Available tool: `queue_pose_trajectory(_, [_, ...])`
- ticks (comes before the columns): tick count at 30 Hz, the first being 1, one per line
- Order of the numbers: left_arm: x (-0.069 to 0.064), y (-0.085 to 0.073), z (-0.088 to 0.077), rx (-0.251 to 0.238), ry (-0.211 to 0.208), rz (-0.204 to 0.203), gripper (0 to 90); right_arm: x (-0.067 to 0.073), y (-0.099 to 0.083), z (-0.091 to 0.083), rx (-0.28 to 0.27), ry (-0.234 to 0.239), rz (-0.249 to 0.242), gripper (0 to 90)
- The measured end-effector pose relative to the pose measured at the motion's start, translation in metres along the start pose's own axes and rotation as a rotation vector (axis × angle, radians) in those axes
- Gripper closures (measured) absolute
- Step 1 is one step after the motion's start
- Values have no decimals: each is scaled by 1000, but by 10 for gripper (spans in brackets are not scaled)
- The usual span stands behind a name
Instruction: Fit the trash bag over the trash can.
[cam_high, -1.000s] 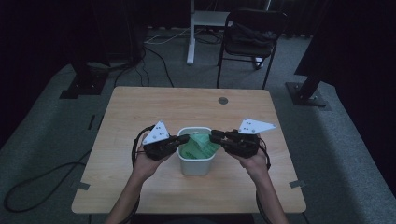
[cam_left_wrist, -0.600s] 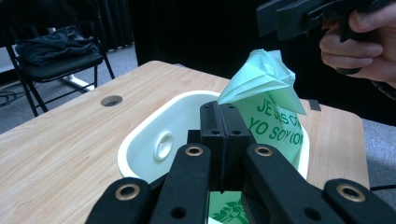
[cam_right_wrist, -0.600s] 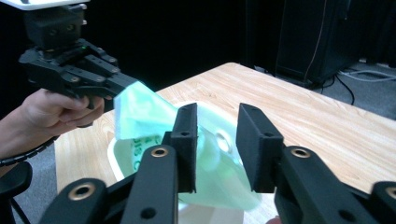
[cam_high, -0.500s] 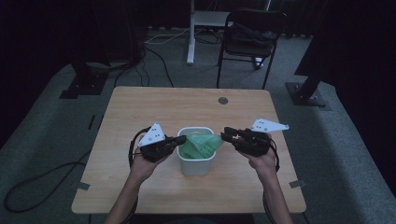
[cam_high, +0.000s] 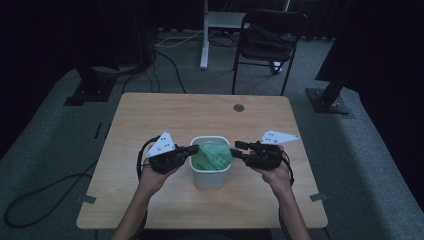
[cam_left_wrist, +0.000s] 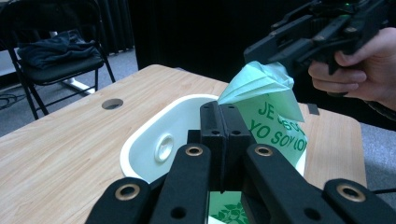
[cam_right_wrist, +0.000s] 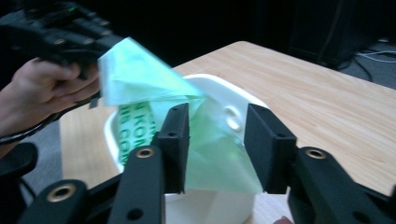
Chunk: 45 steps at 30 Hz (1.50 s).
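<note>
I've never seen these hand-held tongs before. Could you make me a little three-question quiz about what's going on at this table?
1. True or false: the left tongs are shut on the green bag.
2. How do the right tongs stand: A open, B shut?
3. Fill in: the bag sits in a white ____ on the wooden table.

Key: 1 true. 2 A. 3 bin.

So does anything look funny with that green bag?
Yes. The green bag isn't lining the white bin; it sticks up crumpled above the rim. The left gripper is shut on its edge, while the right gripper is open around it.
</note>
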<state>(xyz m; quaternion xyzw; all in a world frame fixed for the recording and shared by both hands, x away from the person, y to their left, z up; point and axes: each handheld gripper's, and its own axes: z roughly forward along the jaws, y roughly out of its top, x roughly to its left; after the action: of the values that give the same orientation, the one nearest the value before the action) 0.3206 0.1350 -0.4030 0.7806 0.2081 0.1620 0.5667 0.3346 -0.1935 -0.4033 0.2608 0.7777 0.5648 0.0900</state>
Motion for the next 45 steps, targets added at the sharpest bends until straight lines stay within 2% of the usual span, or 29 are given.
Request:
queue_pose_trajectory(3, [-1,0,0,0,-4,0,900,3,2,5,13,18,-16,547])
queue_pose_trajectory(6, [-1,0,0,-4,-6,2,900,1,3,10,18,-3,-21,505])
queue_pose_trajectory(9, [-1,1,-2,-10,-2,0,900,-4,2,13,29,10,-6,497])
queue_pose_trajectory(16, [2,-1,-9,-30,6,-12,900,-10,-7,16,67,0,17,486])
queue_pose_trajectory(19, [2,-1,-9,-31,6,-13,900,-10,-8,13,69,1,16,731])
queue_pose_trajectory(22, [2,-3,-10,-30,8,-14,900,-7,-5,9,55,-23,5,886])
queue_pose_trajectory(24, [3,-4,-12,-33,12,-19,900,-5,-3,5,39,-46,0,900])
queue_pose_trajectory(32, [7,-12,-22,-42,29,-42,900,-10,-6,-16,-14,-114,34,900])
queue_pose_trajectory(38, [10,-18,-29,-45,41,-60,900,-14,-11,-26,-33,-142,69,900])
queue_pose_trajectory(43, [12,-26,-33,-37,51,-78,900,-14,-14,-28,-30,-159,74,900])
queue_pose_trajectory(45, [14,-29,-34,-37,56,-90,900,-15,-15,-29,-31,-149,83,900])
